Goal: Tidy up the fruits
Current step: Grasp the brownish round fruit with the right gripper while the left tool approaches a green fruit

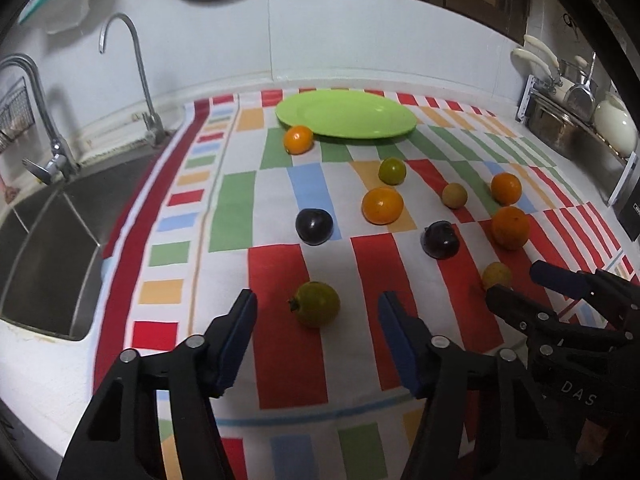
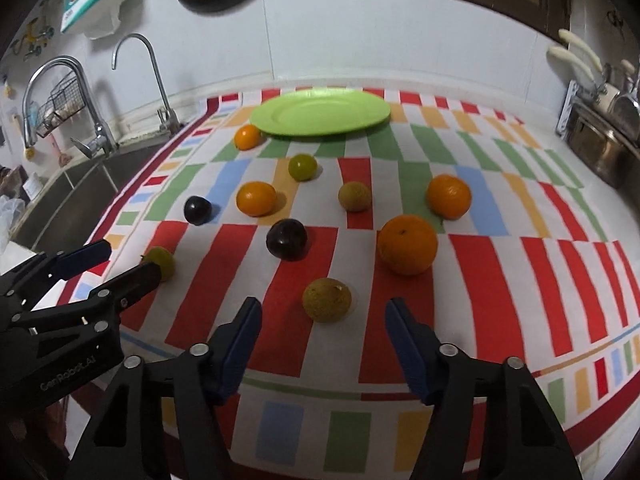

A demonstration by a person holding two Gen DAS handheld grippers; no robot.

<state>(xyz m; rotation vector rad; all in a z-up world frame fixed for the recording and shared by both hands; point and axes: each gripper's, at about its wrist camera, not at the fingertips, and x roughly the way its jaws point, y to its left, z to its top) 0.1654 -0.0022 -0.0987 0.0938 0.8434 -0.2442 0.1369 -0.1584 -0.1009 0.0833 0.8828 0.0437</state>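
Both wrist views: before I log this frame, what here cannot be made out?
- Right wrist view: green fruit partly hidden behind the left tool; contact unclear.
- Left wrist view: yellowish fruit partly hidden behind the right tool.
- Both views: the fruit kinds are uncertain; the dark fruit shows no detail.
- Left wrist view: sink cut off by the left edge.
- Green plate: its far rim is blurred.
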